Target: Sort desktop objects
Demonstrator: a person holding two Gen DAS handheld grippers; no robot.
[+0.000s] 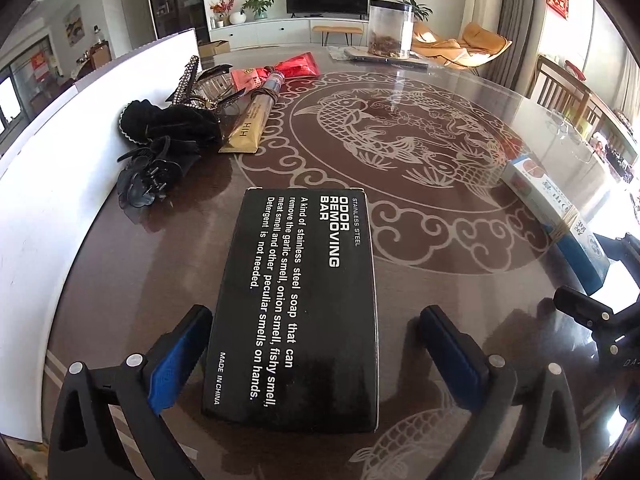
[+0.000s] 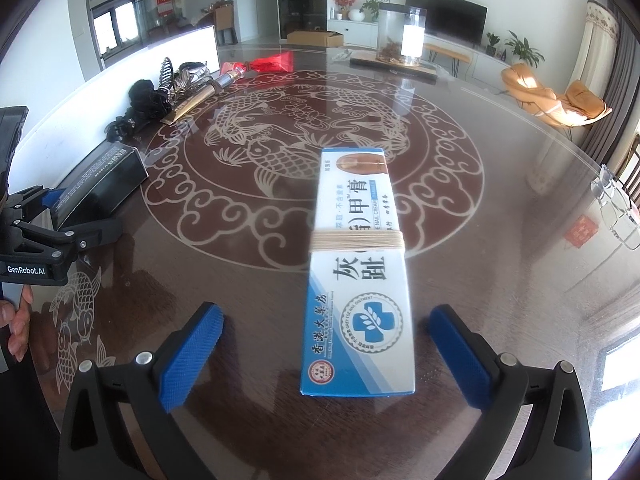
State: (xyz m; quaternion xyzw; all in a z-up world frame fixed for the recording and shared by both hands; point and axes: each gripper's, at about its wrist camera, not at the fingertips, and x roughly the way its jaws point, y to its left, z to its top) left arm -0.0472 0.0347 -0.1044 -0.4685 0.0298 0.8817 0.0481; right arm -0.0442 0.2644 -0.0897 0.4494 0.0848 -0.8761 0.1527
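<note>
Glossy round table (image 1: pixel 460 240); flat black carton (image 1: pixel 296 300); long blue-white carton (image 2: pixel 360 280)

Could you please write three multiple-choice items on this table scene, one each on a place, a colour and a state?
1. Where does the black cardboard box printed "Odor Removing Bar" lie?
A. on the round patterned table
B. on a chair
C. inside the clear jar

2. What colour are the pads of the right tongs?
A. red
B. blue
C. green

3. How do the right tongs stand to the long white-and-blue carton bound with beige string?
A. clamped on it
B. open, pads clear of it
C. lifting it

Answers: 1 A, it rests flat on the table. 2 B, both pads are blue. 3 B, gaps show on both sides.
</note>
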